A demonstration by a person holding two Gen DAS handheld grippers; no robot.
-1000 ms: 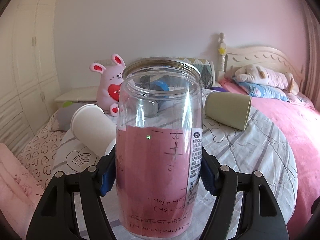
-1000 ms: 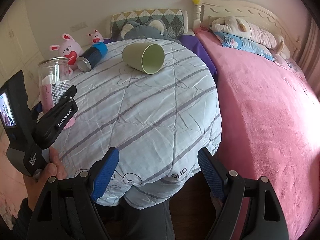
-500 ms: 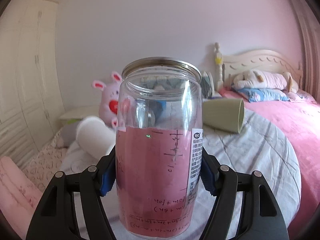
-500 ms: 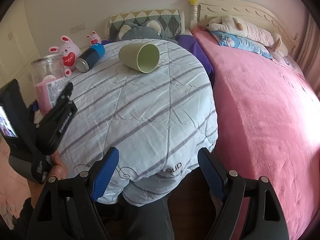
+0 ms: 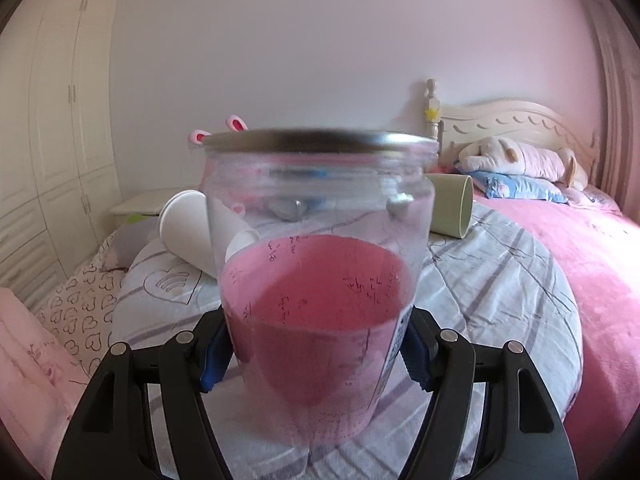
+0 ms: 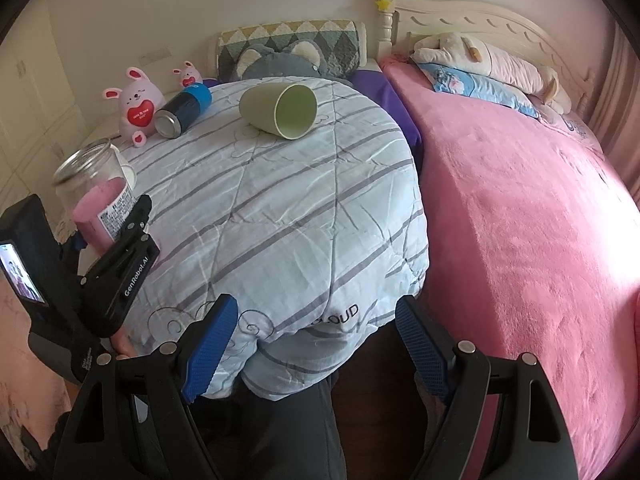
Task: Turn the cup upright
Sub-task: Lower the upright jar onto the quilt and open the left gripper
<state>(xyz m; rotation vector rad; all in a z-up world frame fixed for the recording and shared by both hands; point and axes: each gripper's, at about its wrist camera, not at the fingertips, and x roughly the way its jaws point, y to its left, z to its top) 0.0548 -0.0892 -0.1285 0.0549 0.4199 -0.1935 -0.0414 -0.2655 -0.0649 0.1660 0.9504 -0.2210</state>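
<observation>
My left gripper [image 5: 316, 356] is shut on a clear plastic jar [image 5: 320, 264] with a pink paper lining and a metal rim. The jar stands mouth up, tilted a little, above the left edge of the striped quilt; it also shows in the right wrist view [image 6: 96, 196]. A green cup [image 6: 280, 110] lies on its side at the far middle of the quilt, mouth facing right and toward me. A white paper cup [image 5: 188, 232] lies on its side behind the jar. My right gripper [image 6: 316, 356] is open and empty at the quilt's near edge.
A blue and black can [image 6: 184, 106] lies on its side next to a pink bunny toy [image 6: 136, 108] at the far left. The folded striped quilt [image 6: 300, 220] forms a rounded mound. A pink blanket [image 6: 520, 220] covers the bed on the right, with pillows and plush toys by the headboard.
The jar has sunk lower between the left fingers and tipped its mouth away, and the left gripper has shifted. The right gripper has hardly moved.
</observation>
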